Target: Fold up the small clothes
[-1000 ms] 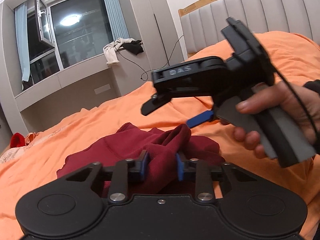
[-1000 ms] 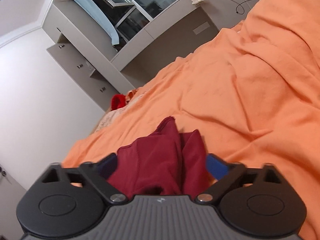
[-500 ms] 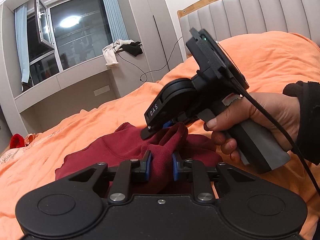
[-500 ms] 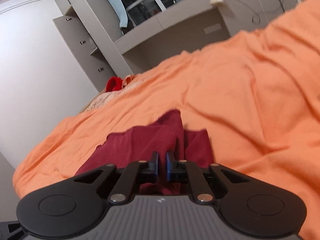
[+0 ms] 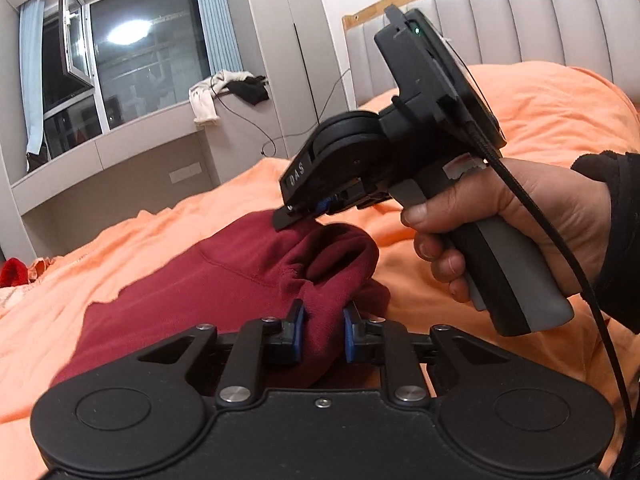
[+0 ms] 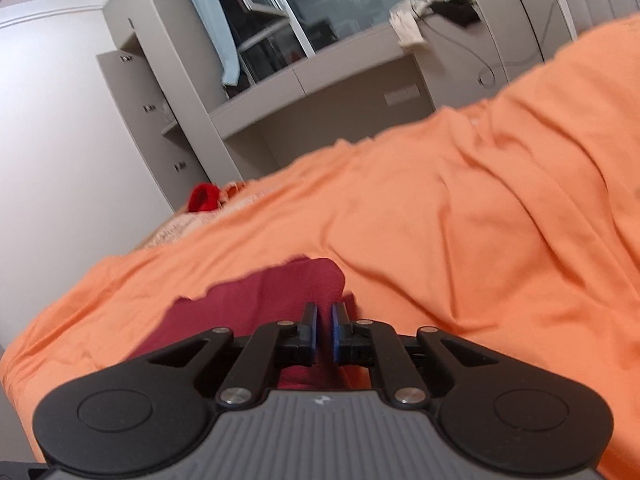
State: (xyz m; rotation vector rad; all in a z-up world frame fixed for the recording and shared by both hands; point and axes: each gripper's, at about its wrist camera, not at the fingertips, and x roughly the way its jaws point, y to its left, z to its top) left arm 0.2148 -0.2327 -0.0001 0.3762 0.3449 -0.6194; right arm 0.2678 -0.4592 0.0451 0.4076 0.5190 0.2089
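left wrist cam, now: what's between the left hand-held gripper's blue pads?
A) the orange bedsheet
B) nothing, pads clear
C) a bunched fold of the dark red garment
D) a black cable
C: in the left wrist view the left hand-held gripper has a bunched fold of the dark red garment pinched between its blue pads; the orange bedsheet lies underneath.

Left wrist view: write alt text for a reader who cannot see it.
The left gripper pinches a bunched fold of a maroon garment on an orange bedspread. The right gripper, held in a hand, touches the cloth beyond it.
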